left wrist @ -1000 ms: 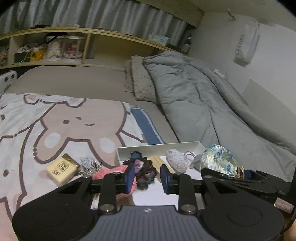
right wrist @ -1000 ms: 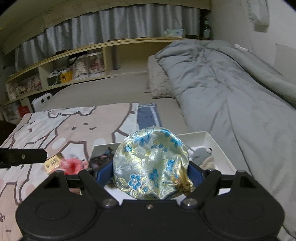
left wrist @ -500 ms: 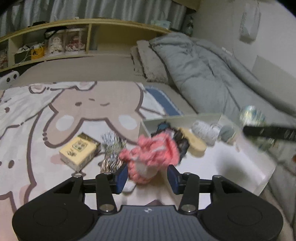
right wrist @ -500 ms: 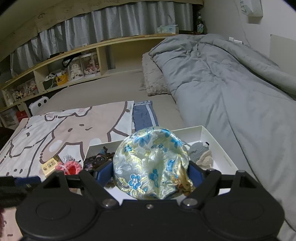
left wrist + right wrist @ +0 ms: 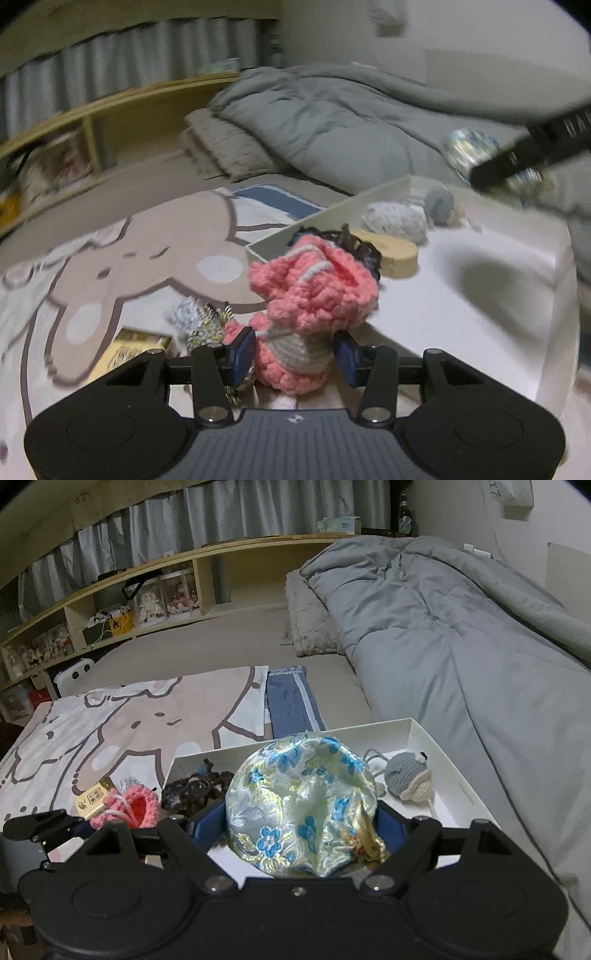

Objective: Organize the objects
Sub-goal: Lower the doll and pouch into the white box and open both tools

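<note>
1. Pink crocheted pouch (image 5: 314, 295) sits clamped between the left gripper's (image 5: 295, 349) blue pads, at the white tray's (image 5: 554, 258) near left corner.
2. Floral brocade pouch (image 5: 301, 805) is squeezed in the right gripper (image 5: 301, 827), over the tray's near edge.
3. Inside the tray lie a dark crocheted piece (image 5: 195, 790) and a grey knitted toy (image 5: 408, 775).
4. Yellow box (image 5: 125, 350) rests on the bunny blanket (image 5: 129, 258).
</note>
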The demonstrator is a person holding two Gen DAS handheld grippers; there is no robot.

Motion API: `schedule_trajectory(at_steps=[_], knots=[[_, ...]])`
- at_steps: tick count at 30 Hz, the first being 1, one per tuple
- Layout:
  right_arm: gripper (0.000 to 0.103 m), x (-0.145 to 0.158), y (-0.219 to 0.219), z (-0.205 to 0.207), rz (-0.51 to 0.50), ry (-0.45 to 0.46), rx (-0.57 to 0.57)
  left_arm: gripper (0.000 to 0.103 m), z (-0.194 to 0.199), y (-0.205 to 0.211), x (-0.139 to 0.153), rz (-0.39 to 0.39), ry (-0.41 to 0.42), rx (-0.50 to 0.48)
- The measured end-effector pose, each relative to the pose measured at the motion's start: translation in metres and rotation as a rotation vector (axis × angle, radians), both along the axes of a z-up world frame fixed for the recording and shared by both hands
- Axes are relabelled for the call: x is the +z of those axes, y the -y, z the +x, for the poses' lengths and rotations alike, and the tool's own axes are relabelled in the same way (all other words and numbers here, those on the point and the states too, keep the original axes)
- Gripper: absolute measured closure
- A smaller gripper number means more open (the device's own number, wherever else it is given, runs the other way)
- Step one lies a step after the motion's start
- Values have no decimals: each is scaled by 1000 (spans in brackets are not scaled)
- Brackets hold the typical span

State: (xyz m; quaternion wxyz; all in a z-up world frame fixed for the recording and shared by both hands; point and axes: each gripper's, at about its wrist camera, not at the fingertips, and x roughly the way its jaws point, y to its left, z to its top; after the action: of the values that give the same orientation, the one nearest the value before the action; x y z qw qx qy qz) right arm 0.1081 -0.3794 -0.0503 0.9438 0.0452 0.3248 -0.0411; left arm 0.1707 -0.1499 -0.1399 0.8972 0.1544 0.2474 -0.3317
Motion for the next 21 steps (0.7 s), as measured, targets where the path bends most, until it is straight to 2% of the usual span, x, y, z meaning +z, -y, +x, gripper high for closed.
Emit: schedule_trajectory(at_steps=[5,9,12,21], knots=[[18,-5,-1,5,-2,-13,-3,55,10,5,-4,10,26,-33],[18,-7,-4,8,-12,-22,-1,57,20,2,-4,-26,-21,-20],[18,-9,-6,8,-13,-26,5,60,19,2,-2,-25,-26,-21],[18,0,-6,0,20,6,12,60,5,-10,30,-90,-49,19]])
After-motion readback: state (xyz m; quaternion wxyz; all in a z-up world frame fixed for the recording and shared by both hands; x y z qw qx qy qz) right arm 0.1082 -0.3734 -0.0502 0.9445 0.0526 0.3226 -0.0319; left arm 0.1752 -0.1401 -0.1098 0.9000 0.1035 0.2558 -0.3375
